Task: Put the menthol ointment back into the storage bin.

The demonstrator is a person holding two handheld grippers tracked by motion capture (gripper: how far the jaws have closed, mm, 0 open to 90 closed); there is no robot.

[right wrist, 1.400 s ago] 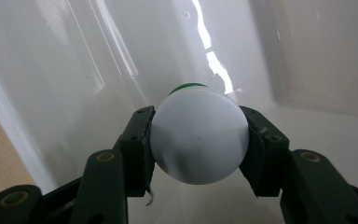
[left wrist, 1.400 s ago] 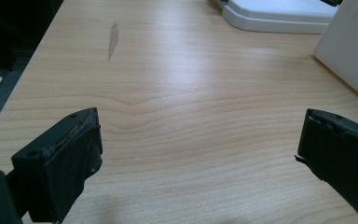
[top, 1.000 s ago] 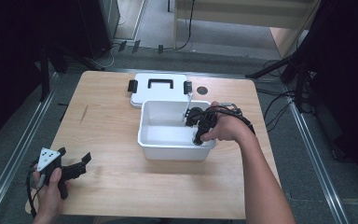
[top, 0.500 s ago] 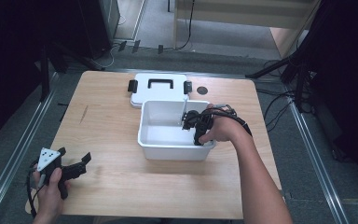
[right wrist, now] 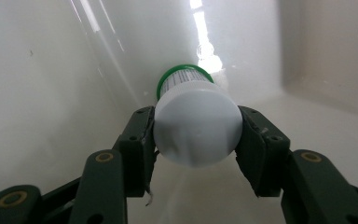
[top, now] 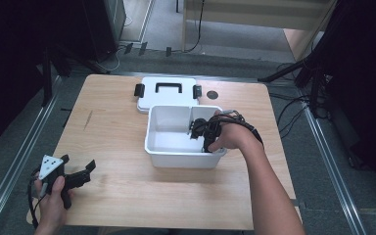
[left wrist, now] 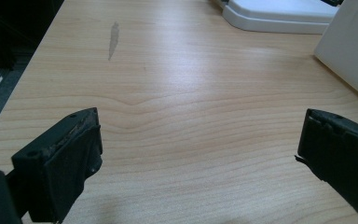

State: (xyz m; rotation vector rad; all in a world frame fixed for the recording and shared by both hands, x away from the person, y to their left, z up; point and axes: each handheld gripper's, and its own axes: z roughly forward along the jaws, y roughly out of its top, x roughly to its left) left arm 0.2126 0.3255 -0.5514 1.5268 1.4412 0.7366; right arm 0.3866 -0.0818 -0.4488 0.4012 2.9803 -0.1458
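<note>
Wooden table: right gripper, jaws clamped on a white green-ringed bottle, is inside the white bin; release remains; left gripper idles wide open, empty.

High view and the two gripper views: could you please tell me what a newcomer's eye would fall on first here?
The open white bin in the middle of the wooden table draws the eye, with the right hand-held gripper reaching inside it. In the right gripper view, that gripper is shut on a white-capped bottle with a green ring by the bin's wall. The bin's lid with a black handle lies just behind, and the left hand-held gripper sits open at the near left corner.
</note>
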